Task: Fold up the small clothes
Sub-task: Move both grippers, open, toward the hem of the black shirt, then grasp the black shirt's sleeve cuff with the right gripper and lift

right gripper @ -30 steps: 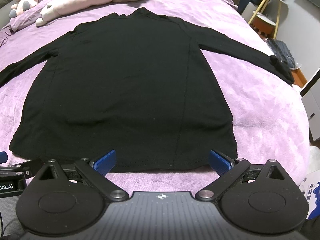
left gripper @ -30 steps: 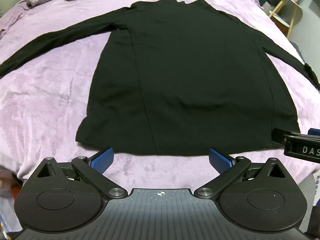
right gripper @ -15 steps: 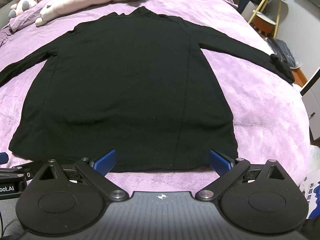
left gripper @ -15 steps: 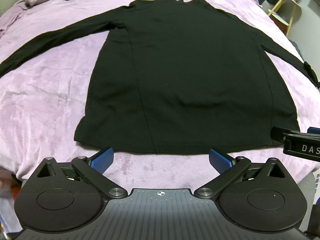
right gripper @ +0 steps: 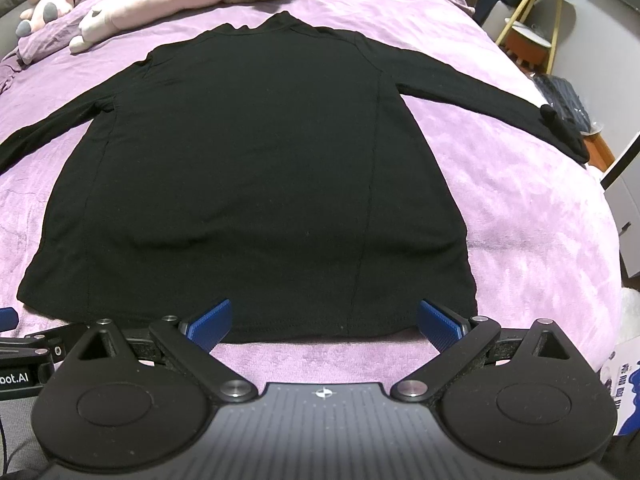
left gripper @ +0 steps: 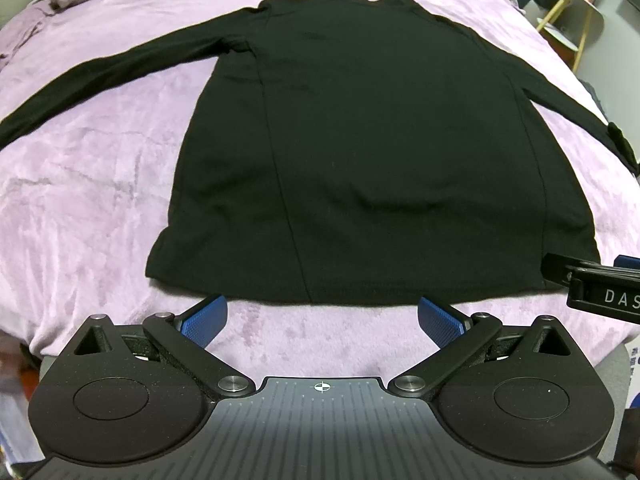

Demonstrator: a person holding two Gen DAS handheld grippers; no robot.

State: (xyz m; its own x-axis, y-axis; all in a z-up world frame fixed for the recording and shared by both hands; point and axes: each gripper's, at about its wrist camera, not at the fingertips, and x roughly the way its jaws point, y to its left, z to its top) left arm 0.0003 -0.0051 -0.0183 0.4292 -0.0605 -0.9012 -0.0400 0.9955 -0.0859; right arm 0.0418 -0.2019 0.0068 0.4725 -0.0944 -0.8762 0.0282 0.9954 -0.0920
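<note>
A purple bed [right gripper: 520,208] carries a flat black shirt [right gripper: 256,168].

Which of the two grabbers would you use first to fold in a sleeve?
Either, each for its own side: the black long-sleeved shirt lies flat, centred between the open left gripper and the open right gripper, both hovering at its hem.

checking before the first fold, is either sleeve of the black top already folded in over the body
No, in the right wrist view both sleeves of the black long-sleeved top lie spread outward on the purple blanket.

Matt black knit top [left gripper: 380,152], fuzzy plush purple blanket [left gripper: 92,184]
</note>
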